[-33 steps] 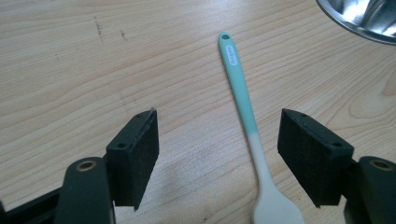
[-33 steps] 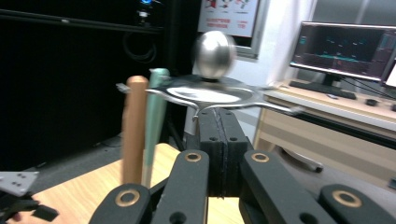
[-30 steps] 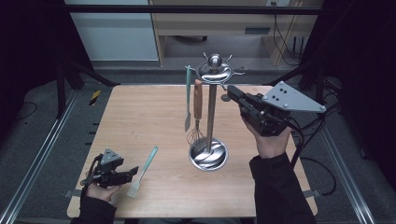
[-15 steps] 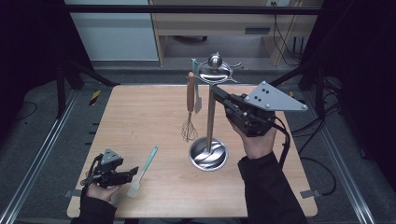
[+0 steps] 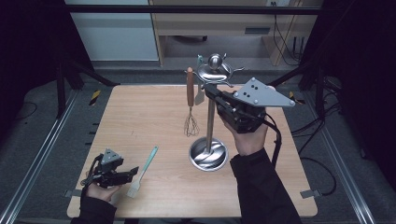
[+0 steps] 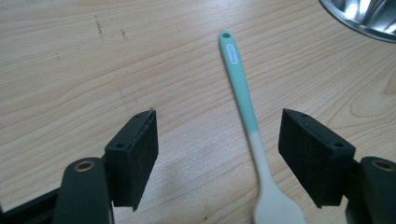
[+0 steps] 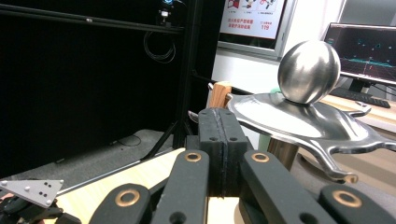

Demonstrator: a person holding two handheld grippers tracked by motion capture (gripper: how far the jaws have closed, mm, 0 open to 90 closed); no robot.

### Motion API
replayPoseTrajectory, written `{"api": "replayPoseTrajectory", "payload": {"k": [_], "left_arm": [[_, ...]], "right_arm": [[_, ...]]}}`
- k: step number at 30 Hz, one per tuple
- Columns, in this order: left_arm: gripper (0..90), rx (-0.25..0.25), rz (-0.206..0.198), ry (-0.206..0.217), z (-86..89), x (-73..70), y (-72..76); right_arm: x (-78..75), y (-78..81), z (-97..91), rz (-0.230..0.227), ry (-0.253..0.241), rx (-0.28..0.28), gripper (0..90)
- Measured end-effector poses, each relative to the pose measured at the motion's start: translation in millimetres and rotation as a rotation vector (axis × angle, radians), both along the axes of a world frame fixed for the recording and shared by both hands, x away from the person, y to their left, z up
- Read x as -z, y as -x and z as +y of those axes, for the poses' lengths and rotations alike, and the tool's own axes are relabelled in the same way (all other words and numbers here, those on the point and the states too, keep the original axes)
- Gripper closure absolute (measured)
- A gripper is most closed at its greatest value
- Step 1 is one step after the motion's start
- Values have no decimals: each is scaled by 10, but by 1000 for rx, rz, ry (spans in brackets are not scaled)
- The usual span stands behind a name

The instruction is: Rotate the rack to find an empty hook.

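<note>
The closed right tool sits at centre frame beside the steel utensil stand's top disc, while the open left tool straddles a teal-handled white silicone spatula on the wooden worktop.

You're working in a lab: a wooden table inside a black metal frame, a computer monitor and poster behind, cables hanging.
</note>
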State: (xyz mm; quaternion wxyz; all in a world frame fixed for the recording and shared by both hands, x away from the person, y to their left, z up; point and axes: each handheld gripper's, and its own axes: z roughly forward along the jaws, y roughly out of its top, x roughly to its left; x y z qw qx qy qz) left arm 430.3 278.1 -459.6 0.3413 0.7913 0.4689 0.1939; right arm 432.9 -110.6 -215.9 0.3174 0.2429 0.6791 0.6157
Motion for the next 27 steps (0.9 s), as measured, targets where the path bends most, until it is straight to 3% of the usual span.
{"api": "replayPoseTrajectory", "payload": {"k": [4,9,27], "left_arm": [[281,0,1,4,4,-2,-1],[290,3,4,6,-5,-4,-2],[324,16,9,6,-63,-11,-12]], "right_arm": [[27,24,-40,-1,2,5,900],[199,50,-174,28,11,24,861],[1524,-70,-869,293,73,173,630]]}}
